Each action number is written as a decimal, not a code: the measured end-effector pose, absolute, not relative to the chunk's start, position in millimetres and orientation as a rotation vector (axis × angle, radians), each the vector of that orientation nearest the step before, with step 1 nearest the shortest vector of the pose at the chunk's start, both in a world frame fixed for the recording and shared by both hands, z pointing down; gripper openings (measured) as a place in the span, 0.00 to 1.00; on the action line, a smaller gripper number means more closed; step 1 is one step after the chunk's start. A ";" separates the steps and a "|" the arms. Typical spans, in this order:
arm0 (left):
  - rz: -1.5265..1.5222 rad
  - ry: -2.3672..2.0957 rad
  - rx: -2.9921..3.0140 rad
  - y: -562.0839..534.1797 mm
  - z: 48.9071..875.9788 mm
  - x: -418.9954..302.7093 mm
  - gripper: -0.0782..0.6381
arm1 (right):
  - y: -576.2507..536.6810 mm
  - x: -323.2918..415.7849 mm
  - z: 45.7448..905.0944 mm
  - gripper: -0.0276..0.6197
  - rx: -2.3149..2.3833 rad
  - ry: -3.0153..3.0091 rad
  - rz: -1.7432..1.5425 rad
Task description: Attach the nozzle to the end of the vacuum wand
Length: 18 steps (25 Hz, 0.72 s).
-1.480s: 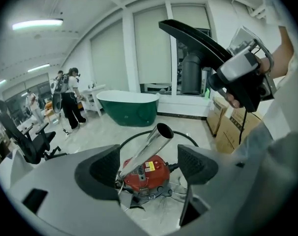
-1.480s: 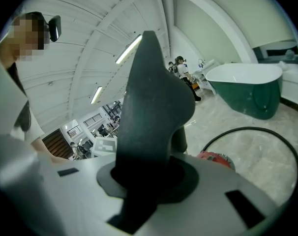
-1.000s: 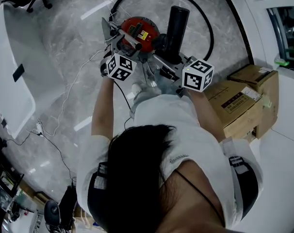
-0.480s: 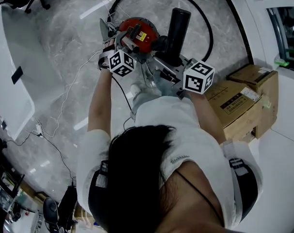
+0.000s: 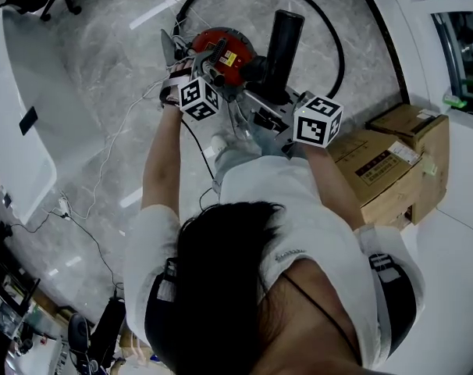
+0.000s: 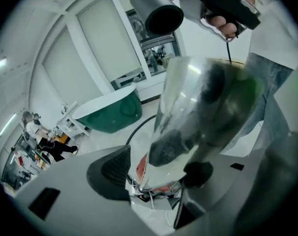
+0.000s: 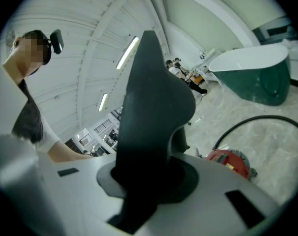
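Standing on a grey marble floor (image 5: 104,61), a person holds a gripper in each hand above a red vacuum cleaner (image 5: 227,49) whose black hose (image 5: 334,37) loops round behind it. The right gripper (image 5: 269,106) is clamped shut on the black wand (image 5: 286,41). In its own view the dark tube (image 7: 154,107) fills the gap between the jaws, and both pads press against it. From the head view the wand rises away from that gripper, over the vacuum cleaner's right edge. The left gripper (image 5: 191,57) reaches in from the other side, tilted down towards the vacuum cleaner. Its jaws have just been closing and stand fairly wide, with a clear plastic nozzle (image 6: 198,112) between them. That piece lies against the right-hand jaw, but the ribbed pad (image 6: 114,168) of the left-hand finger stands off it. A strip of the red machine (image 6: 141,165) shows through the gap, so the grip is not made. In the left gripper view the wand's open end (image 6: 156,13) hangs above the nozzle, apart from it, with the hand on the right gripper's handle just beside it. Two cardboard boxes (image 5: 392,158) sit on the floor at the person's right. A green tub (image 7: 259,77) stands farther off across the room.
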<state>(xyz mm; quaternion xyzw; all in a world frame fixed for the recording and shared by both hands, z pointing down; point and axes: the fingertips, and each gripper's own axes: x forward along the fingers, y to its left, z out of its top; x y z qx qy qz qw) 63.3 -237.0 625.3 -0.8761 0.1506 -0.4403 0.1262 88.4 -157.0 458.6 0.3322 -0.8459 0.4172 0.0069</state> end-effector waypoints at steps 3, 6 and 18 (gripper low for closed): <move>-1.274 0.416 -2.566 -235.3 624.8 62.4 0.35 | -159.1 84.8 460.4 0.18 1.031 -2.645 1.329; -1.251 0.445 -2.608 -234.2 625.5 62.0 0.31 | -158.6 82.1 463.8 0.18 1.009 -2.632 1.297; -1.237 0.605 -2.657 -255.3 610.6 47.3 0.30 | -166.9 79.3 463.4 0.18 0.975 -2.631 1.254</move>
